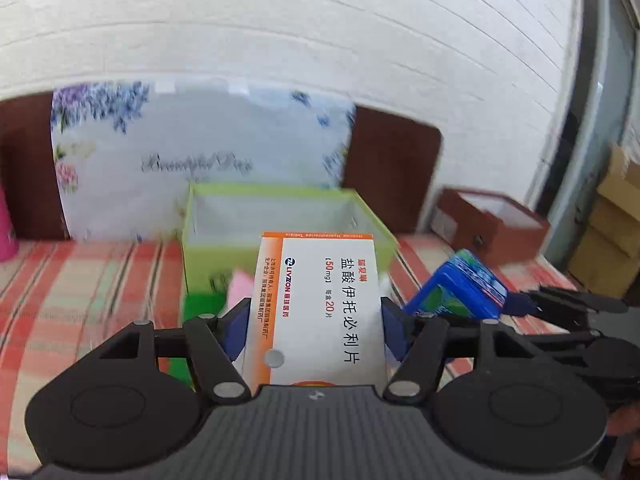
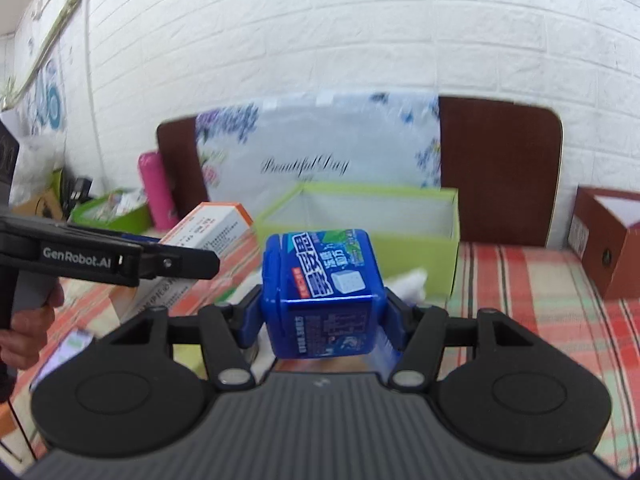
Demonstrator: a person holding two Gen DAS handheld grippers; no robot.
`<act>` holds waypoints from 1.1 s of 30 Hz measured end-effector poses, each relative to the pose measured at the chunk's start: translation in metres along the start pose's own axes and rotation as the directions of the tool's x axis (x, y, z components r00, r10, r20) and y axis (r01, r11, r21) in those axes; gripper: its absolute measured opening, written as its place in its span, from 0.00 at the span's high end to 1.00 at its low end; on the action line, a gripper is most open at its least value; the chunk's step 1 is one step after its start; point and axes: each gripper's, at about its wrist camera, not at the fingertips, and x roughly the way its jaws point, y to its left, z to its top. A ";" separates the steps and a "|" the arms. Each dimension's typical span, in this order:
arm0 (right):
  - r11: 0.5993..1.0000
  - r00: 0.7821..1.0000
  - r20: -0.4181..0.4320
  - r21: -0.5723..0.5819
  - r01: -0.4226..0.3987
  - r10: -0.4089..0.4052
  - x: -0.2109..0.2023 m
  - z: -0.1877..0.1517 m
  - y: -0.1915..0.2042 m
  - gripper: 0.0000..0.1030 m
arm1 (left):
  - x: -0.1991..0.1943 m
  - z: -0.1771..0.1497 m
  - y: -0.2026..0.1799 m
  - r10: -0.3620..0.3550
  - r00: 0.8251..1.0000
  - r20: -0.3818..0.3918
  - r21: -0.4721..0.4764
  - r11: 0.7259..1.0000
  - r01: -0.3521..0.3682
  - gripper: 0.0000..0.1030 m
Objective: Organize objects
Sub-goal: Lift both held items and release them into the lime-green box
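A white and orange medicine box is clamped between the blue pads of the left gripper and held above the checked tablecloth, just near of the open green box. To its right, a blue gum container is clamped in the right gripper, also near the green box.

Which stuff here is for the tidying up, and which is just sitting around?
For the tidying:
- white medicine box, held in the left claw
- blue gum tub, held in the right claw
- green open box

Just sitting around:
- pink bottle
- brown box
- flowery board
- checked cloth
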 end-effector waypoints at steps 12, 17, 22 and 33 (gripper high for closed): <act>0.990 0.986 -0.093 0.003 0.142 -0.141 0.172 0.078 -0.058 0.43 | 0.157 0.088 0.050 0.122 0.991 -0.045 -0.080 0.989 -0.126 0.33; 0.986 0.966 -0.201 0.000 0.169 -0.166 0.237 0.060 -0.072 0.43 | 0.194 0.081 0.062 0.135 0.986 -0.097 -0.052 0.989 -0.141 0.33; 0.986 0.943 -0.290 -0.025 0.163 -0.164 0.272 0.046 -0.078 0.42 | 0.211 0.073 0.076 0.170 0.979 -0.115 -0.110 0.977 -0.183 0.13; 0.994 0.982 -0.155 -0.004 0.105 -0.105 0.222 0.058 -0.066 0.01 | 0.184 0.072 0.076 0.201 0.975 -0.092 -0.130 0.969 -0.212 0.13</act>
